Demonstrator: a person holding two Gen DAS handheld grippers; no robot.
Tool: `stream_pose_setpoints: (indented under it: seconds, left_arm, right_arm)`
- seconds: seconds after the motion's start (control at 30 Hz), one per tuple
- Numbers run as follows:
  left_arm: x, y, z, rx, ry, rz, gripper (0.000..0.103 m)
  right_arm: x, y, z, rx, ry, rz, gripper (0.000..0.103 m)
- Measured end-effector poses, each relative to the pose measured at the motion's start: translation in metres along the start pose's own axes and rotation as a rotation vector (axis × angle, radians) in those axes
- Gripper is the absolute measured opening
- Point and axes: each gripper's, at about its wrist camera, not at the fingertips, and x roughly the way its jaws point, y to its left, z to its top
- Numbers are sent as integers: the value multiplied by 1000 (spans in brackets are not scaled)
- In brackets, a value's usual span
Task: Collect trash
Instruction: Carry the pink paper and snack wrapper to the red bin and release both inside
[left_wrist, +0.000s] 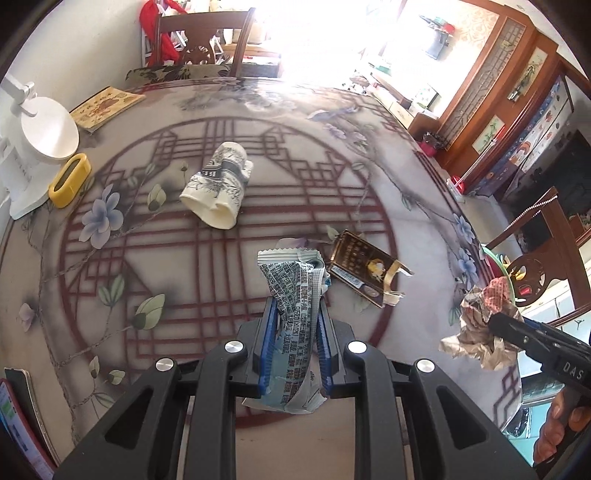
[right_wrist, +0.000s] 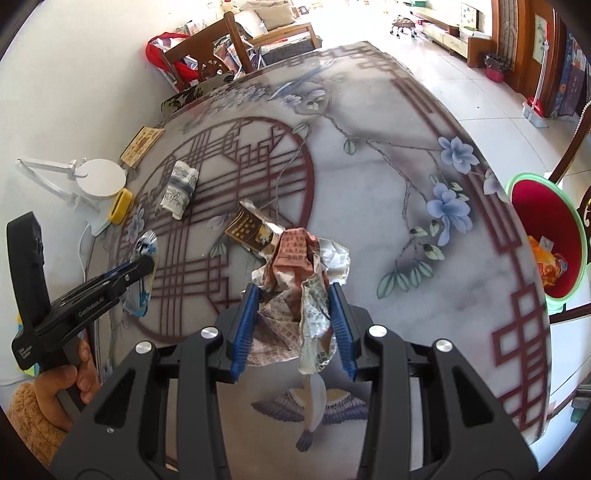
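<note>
My left gripper (left_wrist: 297, 308) is shut on a grey-blue printed snack wrapper (left_wrist: 293, 295) and holds it above the table. My right gripper (right_wrist: 293, 291) is shut on a crumpled ball of red-and-white paper (right_wrist: 301, 266), also above the table; it shows at the right of the left wrist view (left_wrist: 480, 328). A crushed white paper cup (left_wrist: 216, 184) lies on its side at the table's middle. A torn gold-and-black cigarette pack (left_wrist: 364, 266) lies just past the wrapper. A red bin with a green rim (right_wrist: 546, 240) stands off the table's right edge with trash in it.
A white desk lamp (left_wrist: 40, 133), a yellow oblong holder (left_wrist: 70, 181) and a yellow booklet (left_wrist: 107, 107) sit at the table's far left. Wooden chairs stand at the far side (left_wrist: 207, 40) and the right (left_wrist: 546, 243). A phone (left_wrist: 14, 428) lies at the near left edge.
</note>
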Motion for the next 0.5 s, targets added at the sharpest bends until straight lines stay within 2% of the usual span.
stream_pose_setpoints:
  seconds: [0.23, 0.5]
  left_arm:
    - [-5, -32, 0, 20, -24, -17, 18]
    - [-8, -92, 10, 55, -38, -5, 18]
  right_arm:
    - [-25, -16, 3, -15, -43, 1, 38]
    - [-50, -63, 25, -20, -79, 14, 38]
